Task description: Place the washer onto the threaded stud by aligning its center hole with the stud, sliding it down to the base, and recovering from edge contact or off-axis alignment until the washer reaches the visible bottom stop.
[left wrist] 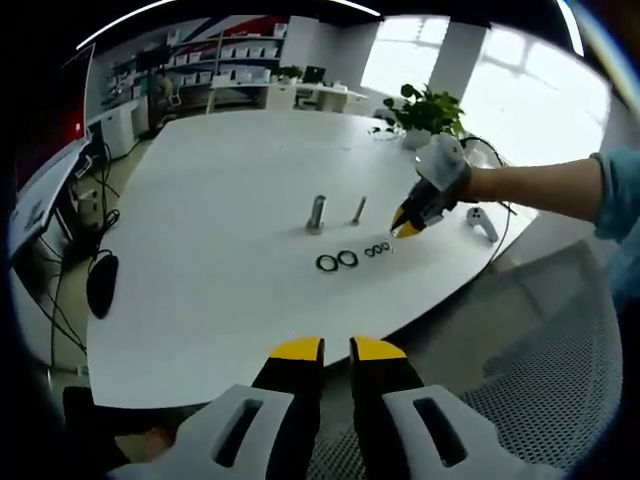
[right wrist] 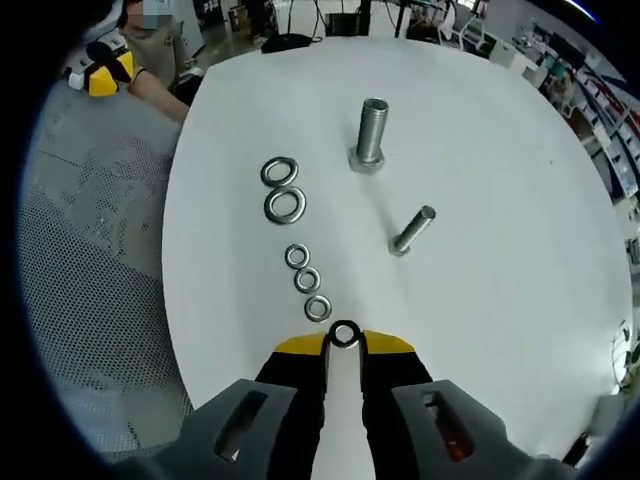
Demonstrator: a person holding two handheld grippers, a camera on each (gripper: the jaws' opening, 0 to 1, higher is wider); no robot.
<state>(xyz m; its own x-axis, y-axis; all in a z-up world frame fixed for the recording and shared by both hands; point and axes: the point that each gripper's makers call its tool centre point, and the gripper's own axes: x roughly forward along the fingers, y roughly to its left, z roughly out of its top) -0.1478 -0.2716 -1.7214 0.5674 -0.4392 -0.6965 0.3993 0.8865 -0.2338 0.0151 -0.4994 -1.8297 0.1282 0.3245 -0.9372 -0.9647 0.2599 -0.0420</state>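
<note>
Right gripper: nearest in its own view, jaws drawn narrow on a small washer pinched at the yellow tips, the hole facing the camera so it can be lined up over a stud.
Left gripper: hangs off the near table edge, jaws close together with a thin gap and nothing between them; it looks parked out of the way.
Row of small washers: three lie flat just beyond the right tips, set in a line, likely spares to be picked one by one.
Large washers: two bigger rings lie flat farther along the same line, touching or nearly so.
Thin stud: stands on its head to the right of the row, thread up; by its size, probably the match for the held washer.
Thick stud: farthest, upright on its hex head, bare of washers.
Table: white, wide.
Task stage: washer gripped, not yet on any stud.
</note>
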